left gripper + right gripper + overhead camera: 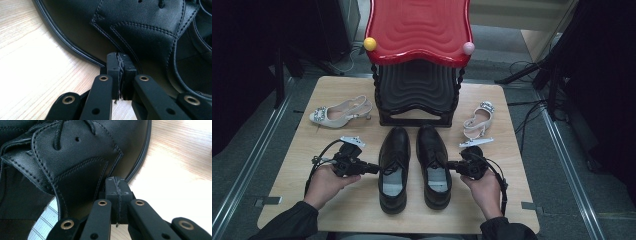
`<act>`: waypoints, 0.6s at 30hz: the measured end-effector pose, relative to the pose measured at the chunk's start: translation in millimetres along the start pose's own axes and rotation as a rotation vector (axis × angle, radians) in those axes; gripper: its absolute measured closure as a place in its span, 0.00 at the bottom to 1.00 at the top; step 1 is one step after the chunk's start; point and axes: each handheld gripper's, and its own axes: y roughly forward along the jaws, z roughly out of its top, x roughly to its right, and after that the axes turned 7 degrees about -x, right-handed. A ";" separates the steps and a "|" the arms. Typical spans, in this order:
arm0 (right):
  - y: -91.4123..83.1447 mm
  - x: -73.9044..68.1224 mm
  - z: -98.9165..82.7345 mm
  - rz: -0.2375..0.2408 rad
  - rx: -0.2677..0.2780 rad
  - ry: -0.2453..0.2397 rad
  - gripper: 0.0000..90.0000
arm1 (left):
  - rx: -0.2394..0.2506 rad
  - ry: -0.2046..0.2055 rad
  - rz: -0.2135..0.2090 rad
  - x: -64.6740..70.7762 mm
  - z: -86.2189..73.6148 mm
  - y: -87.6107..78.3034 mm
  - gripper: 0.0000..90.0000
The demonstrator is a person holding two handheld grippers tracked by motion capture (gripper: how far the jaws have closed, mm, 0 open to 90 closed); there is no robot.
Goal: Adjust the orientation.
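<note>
Here, two black shoes lie mid-table, toes far: left gripper [373,168], jaws closed empty, sits at the left shoe's [394,170] outer flank, right gripper [453,164], likewise closed, beside the right shoe [433,165].

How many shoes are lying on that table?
4. Two black lace-up shoes side by side at the middle, the left black shoe and the right black shoe; a white heeled sandal far left; another white sandal far right. The rack may hide more.

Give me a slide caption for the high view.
Two shut grippers, left and right, flank a pair of black shoes before a red-topped rack.
</note>
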 end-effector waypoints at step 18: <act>4.4 -5.7 5.3 0.009 0.006 -0.015 1.00 | -0.029 0.083 -0.022 25.3 6.5 17.0 1.00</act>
